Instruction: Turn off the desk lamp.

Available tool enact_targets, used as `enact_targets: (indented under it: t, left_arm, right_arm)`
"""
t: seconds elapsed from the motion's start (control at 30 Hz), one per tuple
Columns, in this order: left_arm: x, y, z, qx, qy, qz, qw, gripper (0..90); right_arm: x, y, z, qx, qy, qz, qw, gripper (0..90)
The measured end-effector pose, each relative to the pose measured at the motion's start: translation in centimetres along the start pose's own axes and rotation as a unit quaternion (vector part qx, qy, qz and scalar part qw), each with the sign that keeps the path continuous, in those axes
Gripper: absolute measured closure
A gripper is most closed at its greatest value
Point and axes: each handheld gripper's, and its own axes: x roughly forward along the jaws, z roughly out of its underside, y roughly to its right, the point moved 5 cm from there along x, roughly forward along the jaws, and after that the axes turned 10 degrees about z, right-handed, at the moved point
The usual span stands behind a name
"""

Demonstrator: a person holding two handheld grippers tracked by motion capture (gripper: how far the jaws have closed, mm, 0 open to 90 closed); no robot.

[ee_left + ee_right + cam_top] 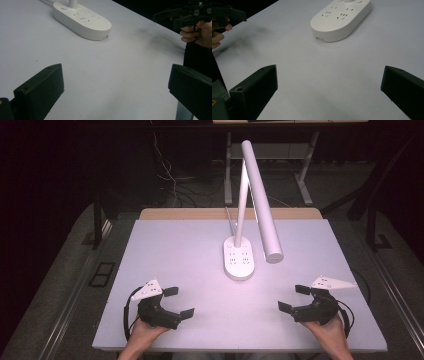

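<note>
A desk lamp (239, 257) stands on the surface (170, 250), its base a little beyond the middle, with sockets set into the base's top. Its stem rises from the far end of the base, and the lamp head (262, 202) slants down over the surface to the base's right. Near the front edge, the left hand-held gripper (179, 302) sits at the left and the right hand-held gripper (294, 298) at the right, well apart, both jaws spread, each angled inward toward the base. Cables (172, 180) lie on the floor behind the surface.
</note>
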Motion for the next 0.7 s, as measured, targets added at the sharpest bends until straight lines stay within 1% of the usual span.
enact_targets:
  t: [0.13, 0.5, 0.7]
  left_arm:
    - [-0.04, 0.03, 0.01, 0.0, 0.001, -0.001, 1.0, 0.0]
    - [-0.06, -0.02, 0.02, 0.0, -0.001, -0.002, 1.0, 0.0]
    - [-0.19, -0.05, 0.02, 0.002, 0.0, -0.004, 1.0, 0.0]
  right_arm:
    - [-0.16, 0.08, -0.03, 0.007, 0.0, -0.003, 1.0, 0.7]
    - [-0.62, 0.09, 0.05, 0.012, 0.006, -0.008, 0.9999, 0.7]
    - [-0.69, -0.08, 0.14, 0.015, -0.001, -0.011, 0.9998, 0.8]
